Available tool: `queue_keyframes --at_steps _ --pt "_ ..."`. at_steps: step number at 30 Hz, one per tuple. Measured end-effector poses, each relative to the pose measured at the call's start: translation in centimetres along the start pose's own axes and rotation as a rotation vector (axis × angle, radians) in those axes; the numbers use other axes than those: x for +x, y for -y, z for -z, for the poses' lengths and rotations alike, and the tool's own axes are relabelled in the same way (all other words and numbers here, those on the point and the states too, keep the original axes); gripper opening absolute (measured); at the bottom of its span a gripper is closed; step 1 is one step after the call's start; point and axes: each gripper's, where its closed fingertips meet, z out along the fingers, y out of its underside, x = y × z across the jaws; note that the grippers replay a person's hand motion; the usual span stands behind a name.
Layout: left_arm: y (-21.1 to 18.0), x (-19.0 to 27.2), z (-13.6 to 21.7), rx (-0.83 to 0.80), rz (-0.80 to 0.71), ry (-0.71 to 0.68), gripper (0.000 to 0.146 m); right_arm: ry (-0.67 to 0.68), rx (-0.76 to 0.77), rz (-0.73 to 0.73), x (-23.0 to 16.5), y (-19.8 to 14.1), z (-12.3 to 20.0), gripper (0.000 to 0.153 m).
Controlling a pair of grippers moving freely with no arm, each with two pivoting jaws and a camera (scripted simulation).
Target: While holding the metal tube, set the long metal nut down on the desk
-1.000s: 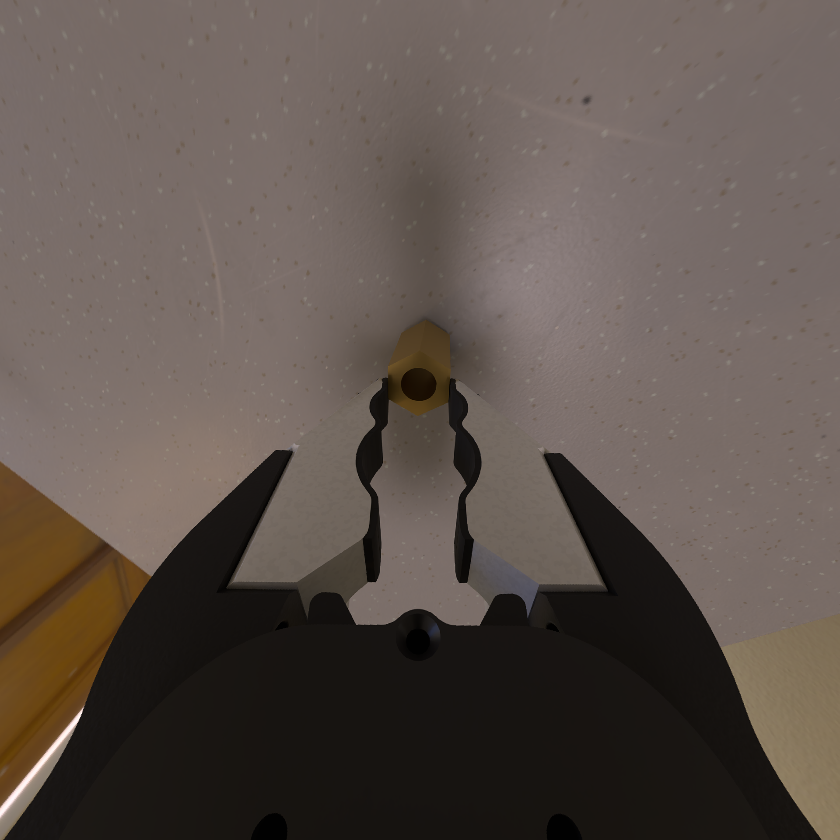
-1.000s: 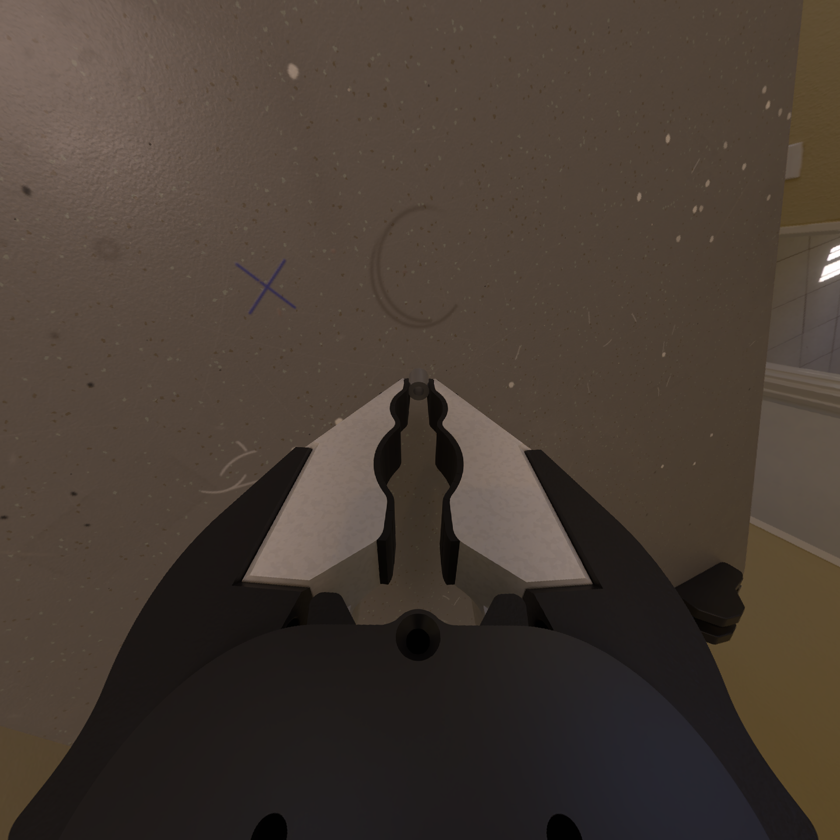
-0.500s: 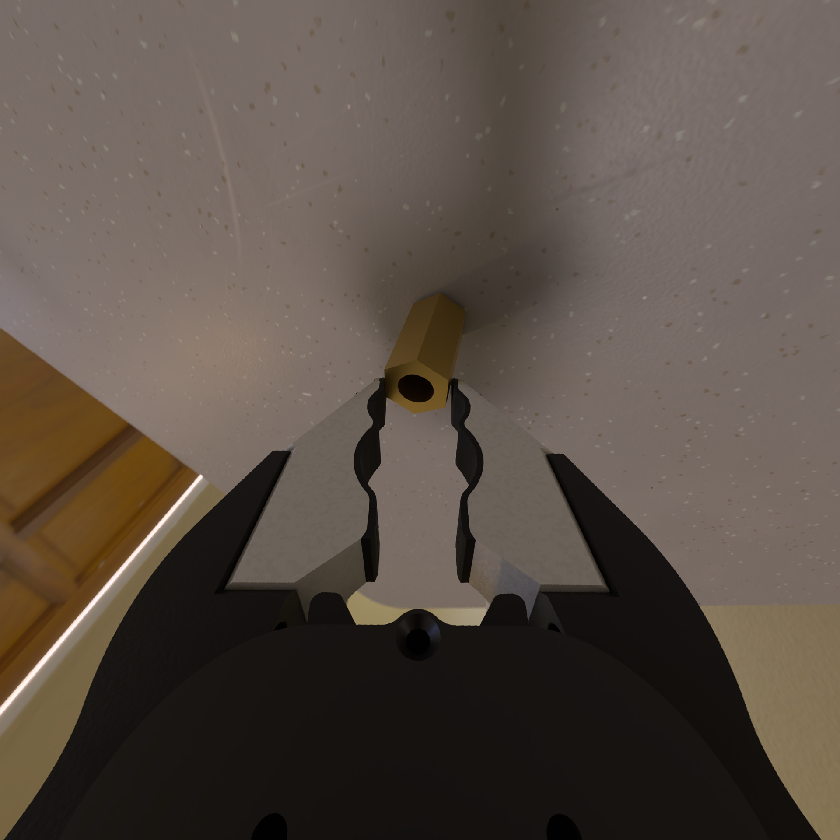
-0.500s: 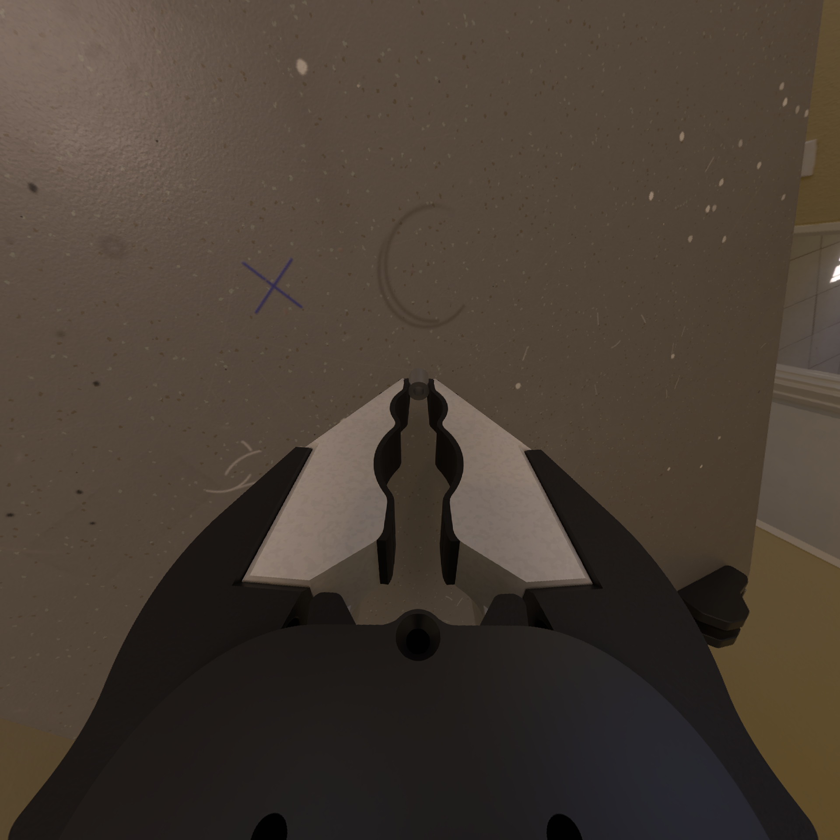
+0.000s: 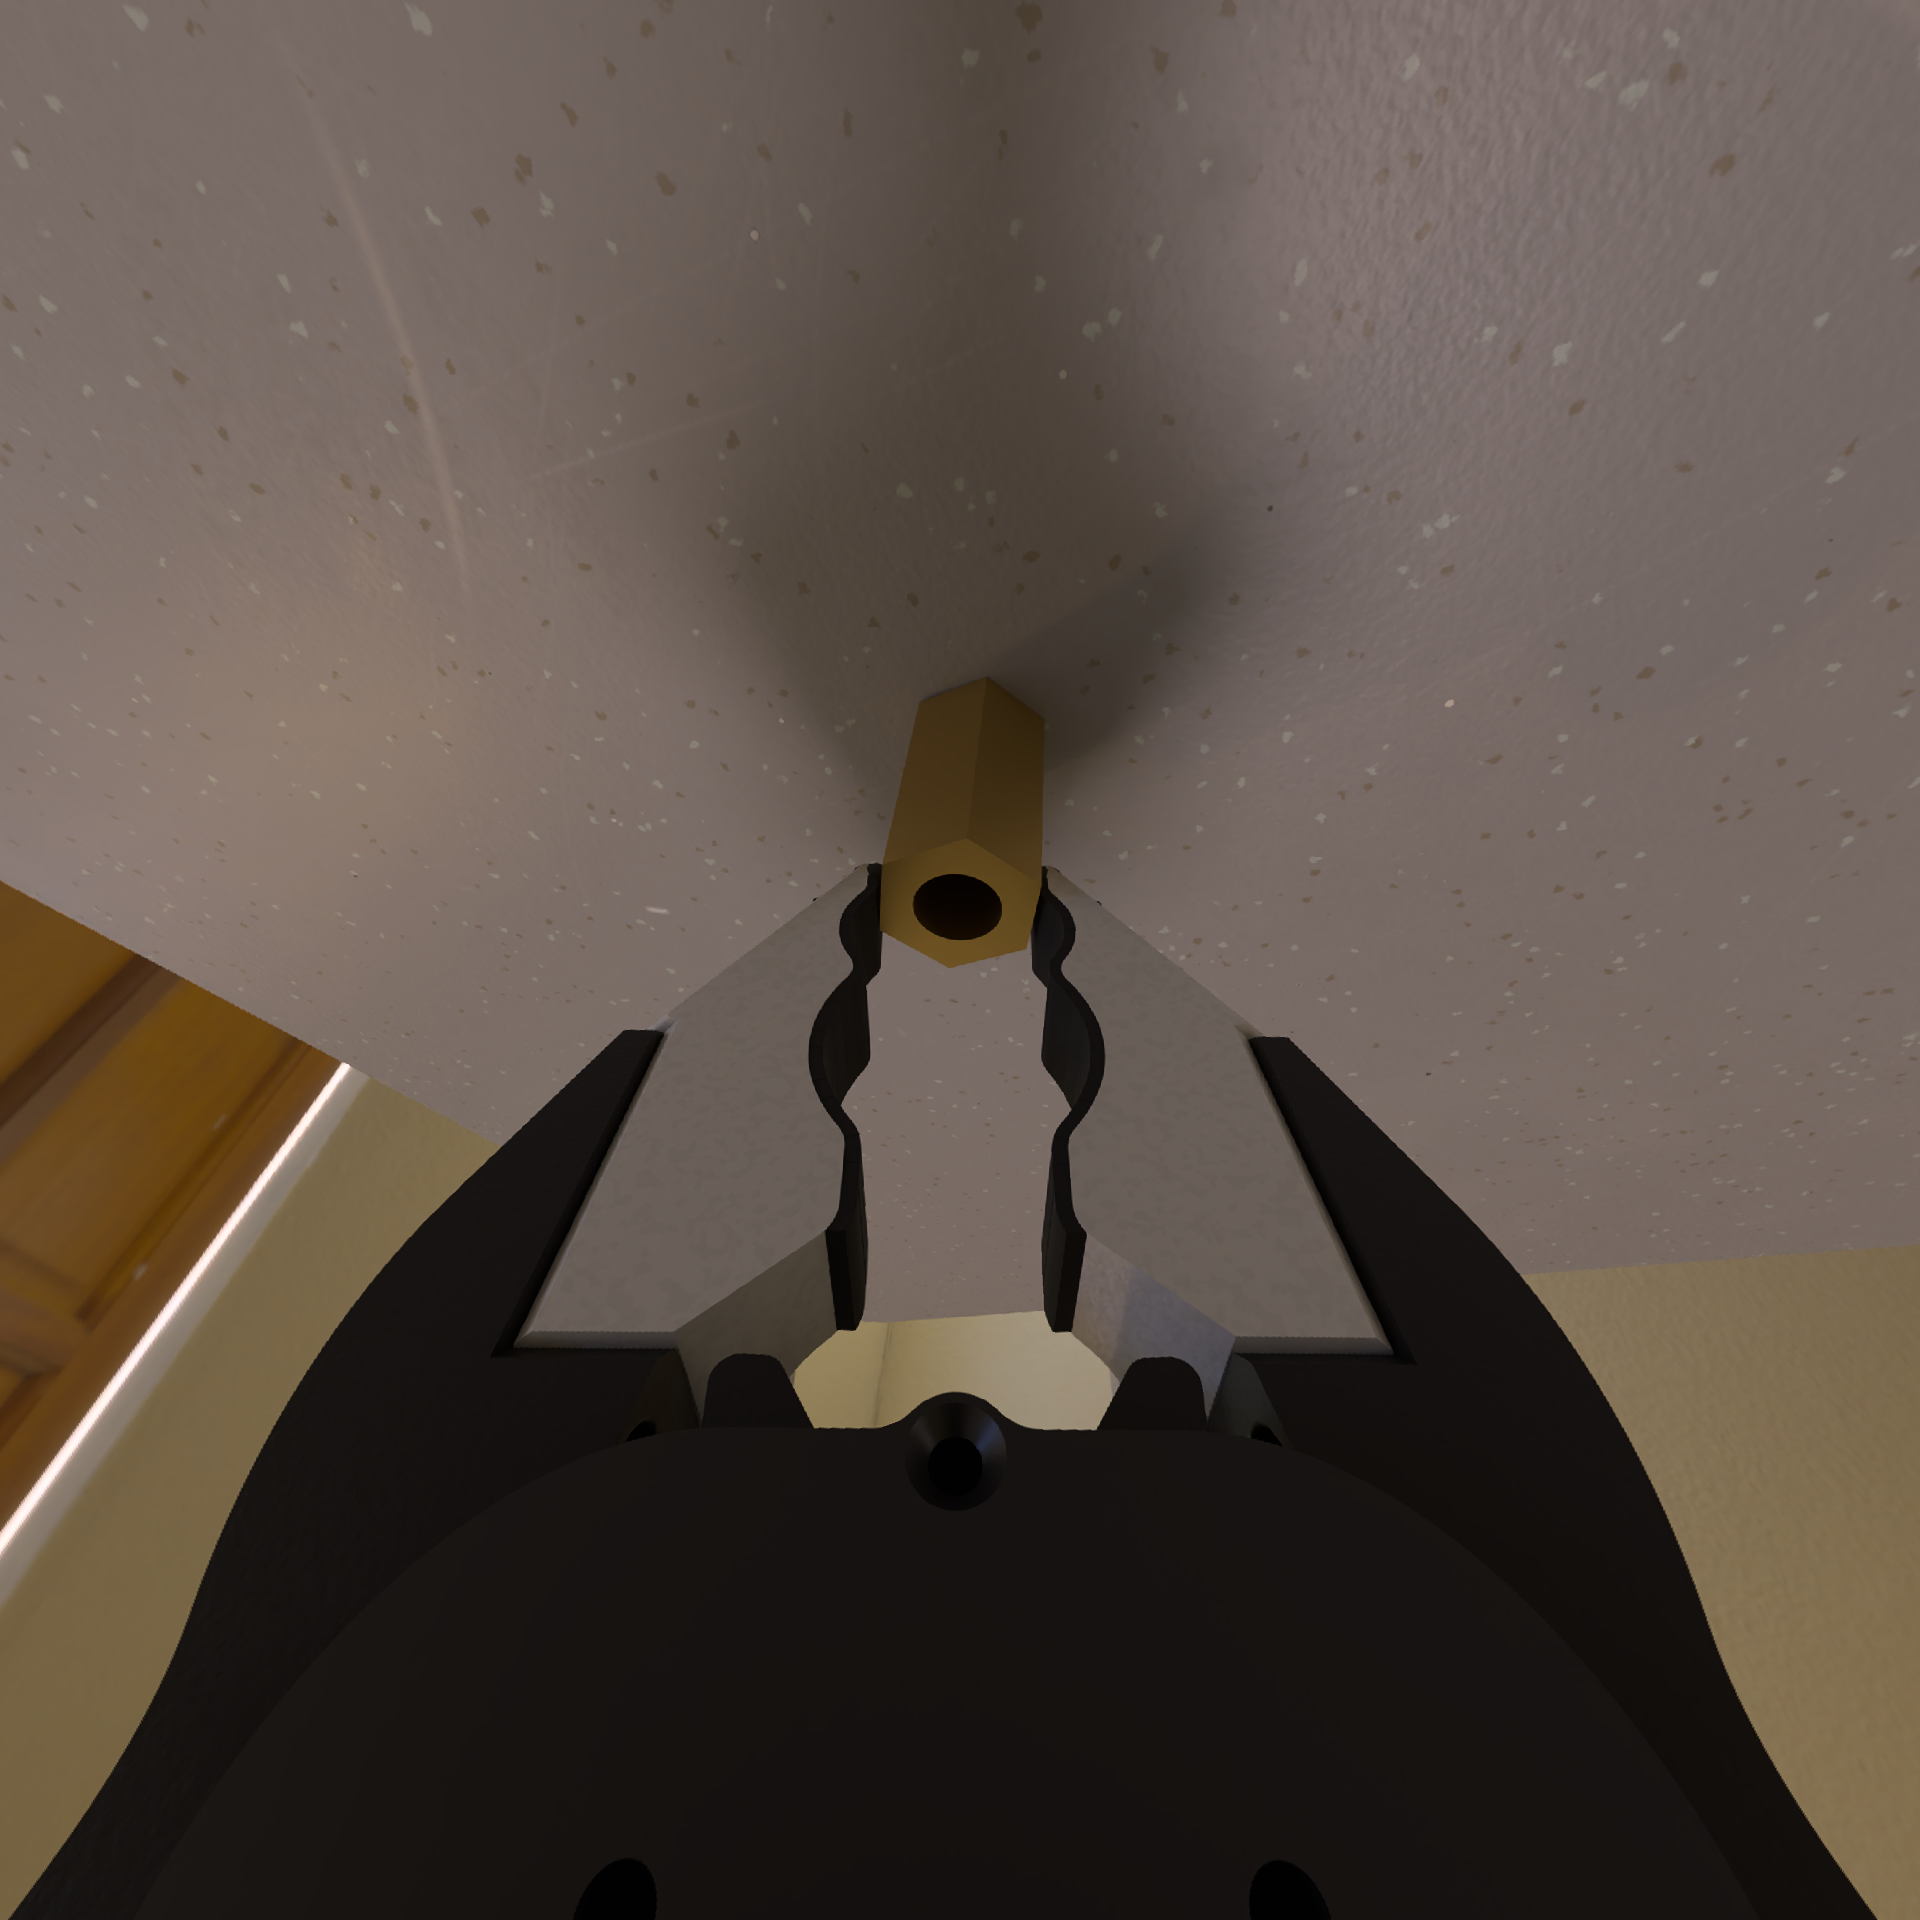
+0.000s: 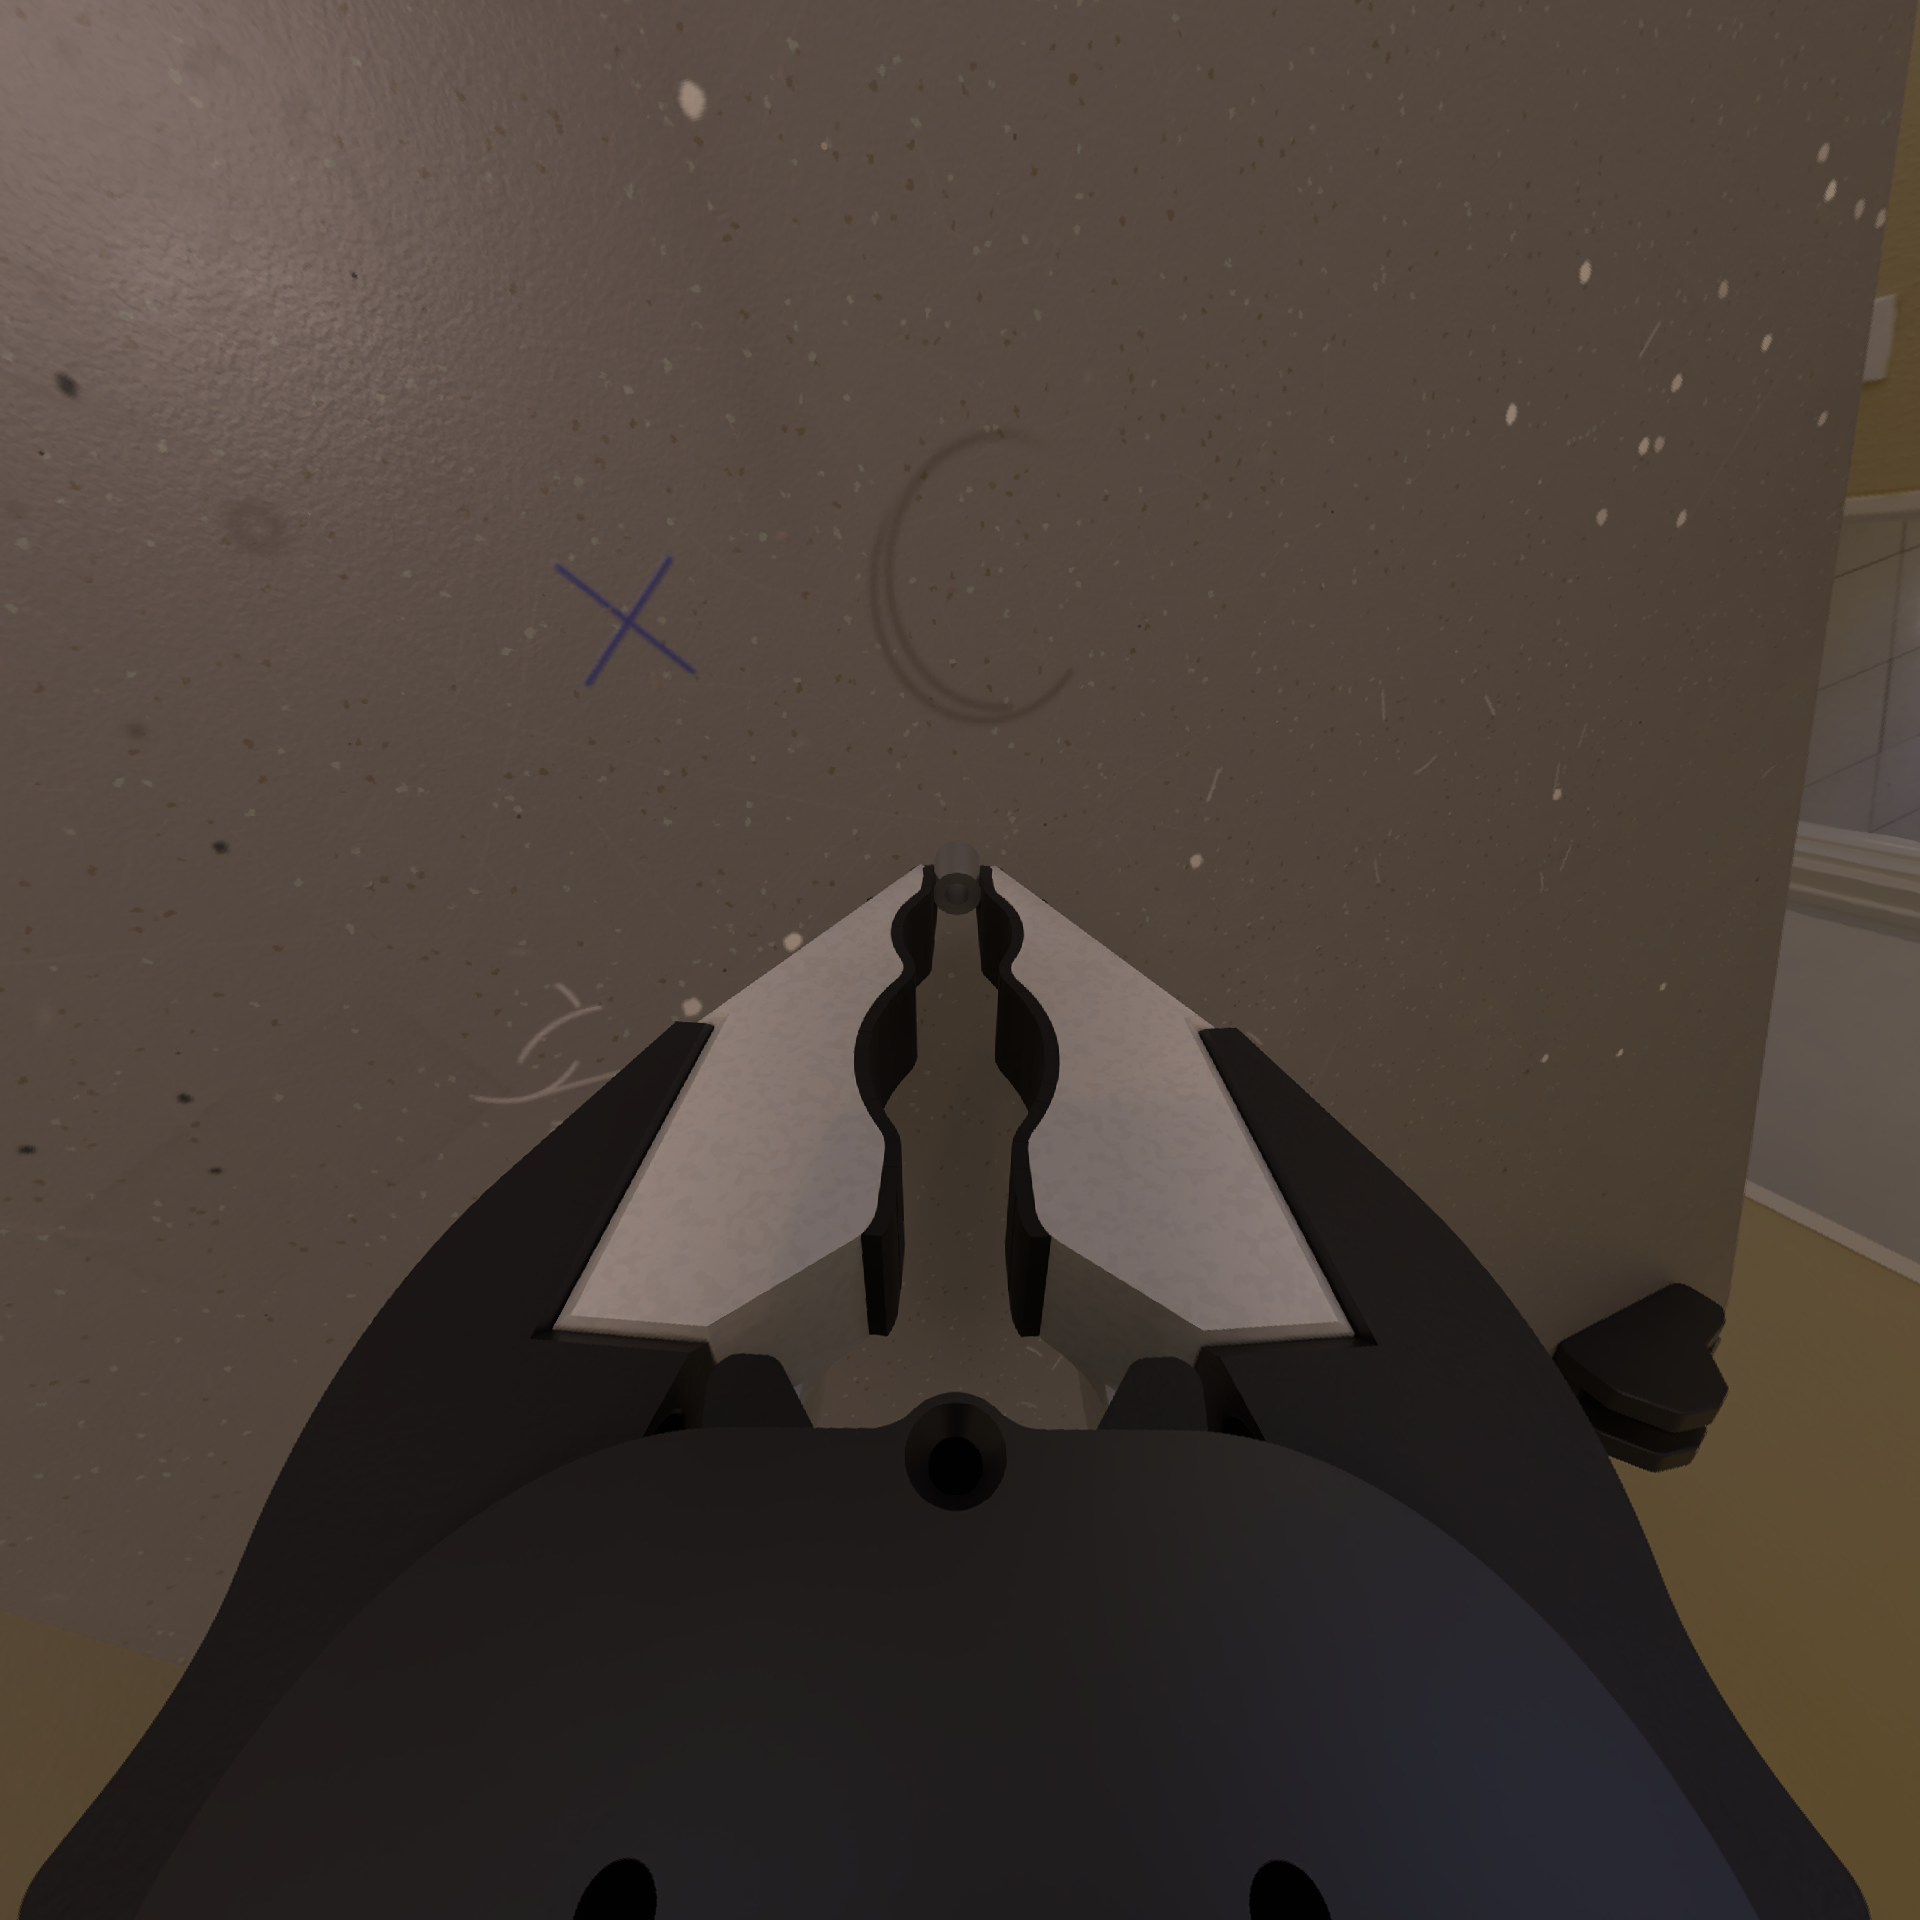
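Only the left wrist view shows the long nut (image 5: 961,831), and only the right wrist view shows the thin tube (image 6: 956,883); neither claw appears clearly in the other's picture, though a small black part (image 6: 1642,1377) sits at the worktop's right edge in the right wrist view, and it is not clear what it belongs to. The left claw (image 5: 958,904) grips the near end of the nut between its fingertips (image 5: 1055,914), one on each side. The nut is brass-coloured, six-sided and long, with a dark round hole in the end facing the camera. It points away from the claw toward the pale speckled worktop (image 5: 416,520), and its far end meets a dark shadow there; whether it actually touches the surface cannot be told. A wooden panel (image 5: 94,1091) and a beige floor show past the worktop's edge at lower left. The right claw (image 6: 956,888) is nearly closed, pinching the tube at its very tips. The tube is small, grey and round, seen end-on, so its length is hidden. Beyond it the worktop (image 6: 1351,623) looks darker and bears a blue cross mark (image 6: 627,621) to the left, a faint curved ring stain (image 6: 966,582) straight ahead, and pale scratches (image 6: 551,1049) near the claw's left side.
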Motion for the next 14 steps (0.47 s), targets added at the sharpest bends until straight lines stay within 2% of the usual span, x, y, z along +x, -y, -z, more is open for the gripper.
queue_keyframes --at_steps 14 --pt "0.06 -0.07 -0.13 0.016 0.006 -0.055 0.028 0.011 -0.005 0.008 -0.31 0.05 -0.11 0.007"
